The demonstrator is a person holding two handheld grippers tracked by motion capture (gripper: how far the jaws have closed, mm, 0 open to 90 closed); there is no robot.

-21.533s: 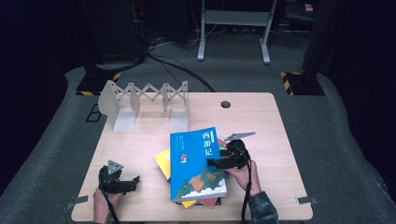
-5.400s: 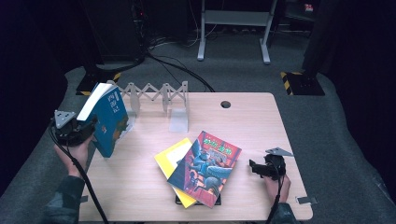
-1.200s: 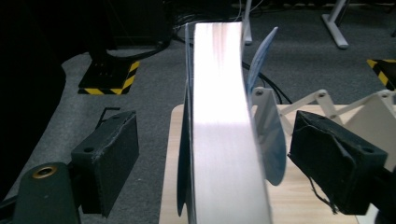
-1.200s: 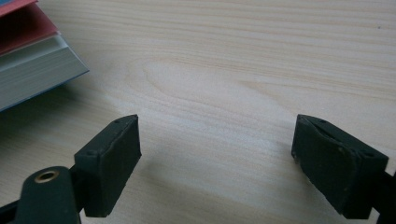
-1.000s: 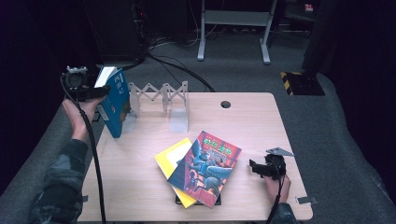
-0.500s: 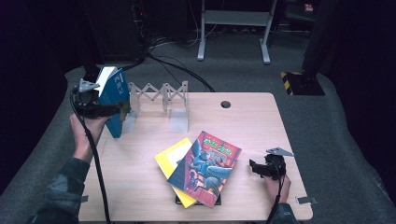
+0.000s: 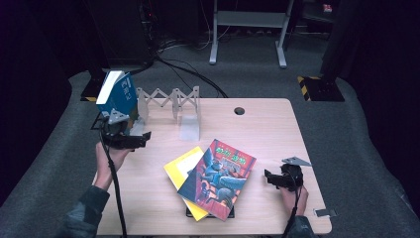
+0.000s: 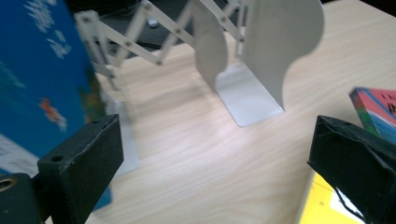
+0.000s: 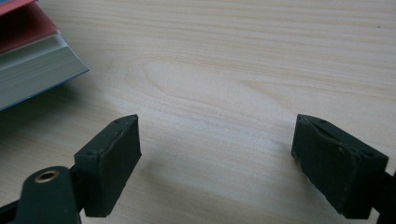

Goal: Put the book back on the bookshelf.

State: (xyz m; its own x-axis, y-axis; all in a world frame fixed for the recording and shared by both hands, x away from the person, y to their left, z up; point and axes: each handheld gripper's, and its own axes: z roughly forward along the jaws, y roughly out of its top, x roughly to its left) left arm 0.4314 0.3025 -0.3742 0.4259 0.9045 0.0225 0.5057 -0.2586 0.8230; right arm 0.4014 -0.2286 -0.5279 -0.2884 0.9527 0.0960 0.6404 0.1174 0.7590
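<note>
A blue book (image 7: pixel 120 95) stands on edge, leaning a little, at the left end of the white expanding rack (image 7: pixel 171 101). In the left gripper view the blue book (image 8: pixel 39 70) rises just left of my jaws and the rack (image 8: pixel 261 42) stands ahead. My left gripper (image 7: pixel 142 140) hovers in front of the book, apart from it; its jaws have just been opening and nothing is between them (image 8: pixel 219 172). My right gripper (image 7: pixel 267 177) rests open on the table at the right, with bare wood between its jaws (image 9: pixel 217 158).
A colourful book (image 7: pixel 218 178) lies on top of a yellow book (image 7: pixel 181 171) in a stack in the middle of the table. The wooden table (image 7: pixel 267 134) has a cable hole (image 7: pixel 239 110) at the back. The stack's edge (image 9: pixel 28 56) lies left of my right gripper.
My left gripper has let go of the blue book and dropped down and back toward the person. The book stays at the rack. The right gripper has not moved.
</note>
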